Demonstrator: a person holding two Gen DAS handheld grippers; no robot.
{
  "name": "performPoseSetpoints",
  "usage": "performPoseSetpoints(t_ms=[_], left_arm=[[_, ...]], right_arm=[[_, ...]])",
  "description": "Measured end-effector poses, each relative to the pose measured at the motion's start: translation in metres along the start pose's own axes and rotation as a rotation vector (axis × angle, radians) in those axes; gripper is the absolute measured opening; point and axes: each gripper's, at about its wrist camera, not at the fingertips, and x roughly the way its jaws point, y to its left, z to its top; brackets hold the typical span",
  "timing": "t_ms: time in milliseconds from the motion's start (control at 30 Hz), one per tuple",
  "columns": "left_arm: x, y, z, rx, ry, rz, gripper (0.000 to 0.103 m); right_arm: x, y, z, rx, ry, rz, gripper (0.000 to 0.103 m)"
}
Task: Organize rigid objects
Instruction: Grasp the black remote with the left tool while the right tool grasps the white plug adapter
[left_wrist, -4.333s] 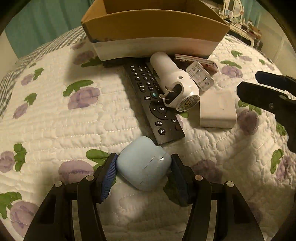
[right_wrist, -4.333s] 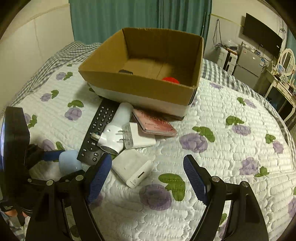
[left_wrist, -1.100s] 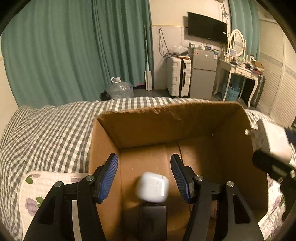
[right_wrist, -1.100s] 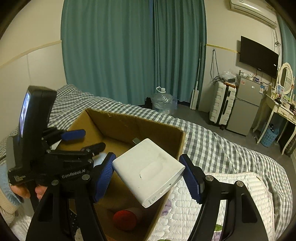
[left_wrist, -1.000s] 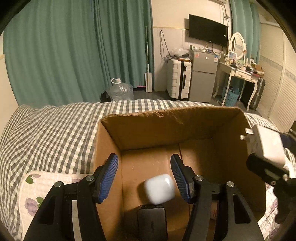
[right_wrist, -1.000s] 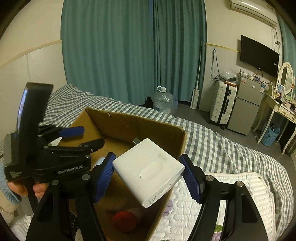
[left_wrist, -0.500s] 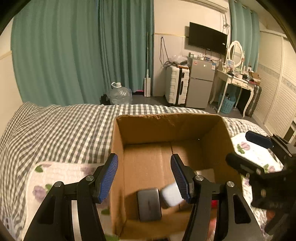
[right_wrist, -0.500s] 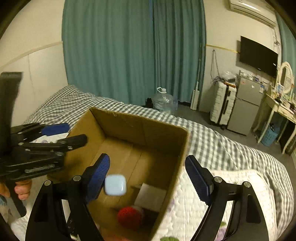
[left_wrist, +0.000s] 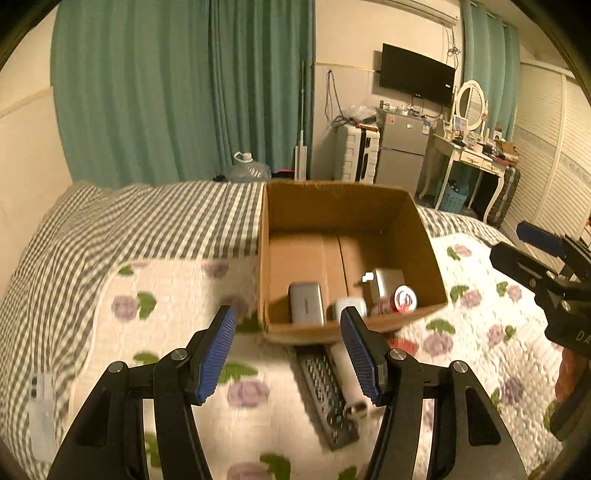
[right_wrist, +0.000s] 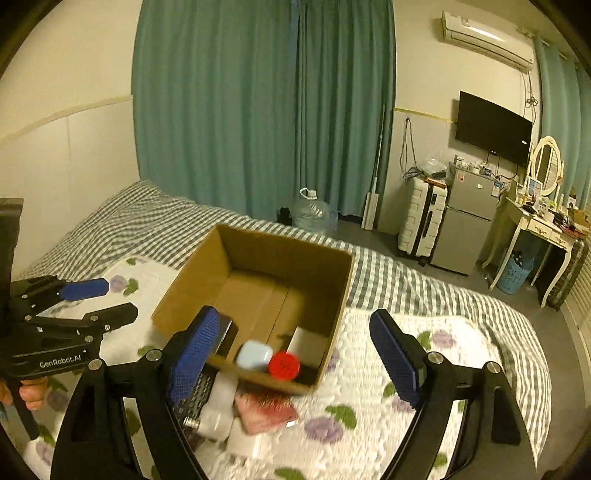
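An open cardboard box (left_wrist: 332, 199) stands on the bed; it also shows in the right wrist view (right_wrist: 184, 291). Inside lie a pale blue earbud case (right_wrist: 254, 354), a white charger (left_wrist: 388, 280), a grey power bank (left_wrist: 306, 303) and a red-capped can (right_wrist: 283, 365). My left gripper (left_wrist: 288, 350) is open and empty, above the bed in front of the box. My right gripper (right_wrist: 295, 350) is open and empty, above the box's near right corner. A black remote (left_wrist: 327, 395), a white cylinder device (right_wrist: 218, 410) and a pink wallet (right_wrist: 266, 410) lie on the quilt in front of the box.
The bed has a flowered white quilt (left_wrist: 166, 295) over a checked sheet (left_wrist: 147, 218). Beyond the bed stand teal curtains (right_wrist: 258, 110), a water jug (right_wrist: 312, 214), a suitcase (right_wrist: 421, 221), a small fridge (right_wrist: 465, 218) and a dressing table (right_wrist: 539, 229).
Both grippers let go: the earbud case and the white charger dropped into the box. Both grippers have pulled back and up from the box, open and empty.
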Motion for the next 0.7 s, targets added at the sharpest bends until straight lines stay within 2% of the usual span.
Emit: performPoseSetpoints(t_ms=[233,500,600,700], left_arm=[[0.012,0.003,-0.046,-0.056,0.059,0.030,0.062],[0.059,0.003,-0.094,-0.052,0.189,0.073,0.062],[0.066,0.000,-0.096,-0.041,0.208,0.068,0.062],[0.071,-0.003,-0.100,-0.035,0.219,0.059,0.062]], right_arm=[[0.002,0.015,-0.049,0.009,0.070,0.015,0.084],[0.062,0.034,-0.120,-0.017,0.276,0.060,0.083],[0.083,0.037,-0.139,-0.017,0.346,0.087,0.073],[0.099,0.037,-0.151,-0.008,0.391,0.106,0.068]])
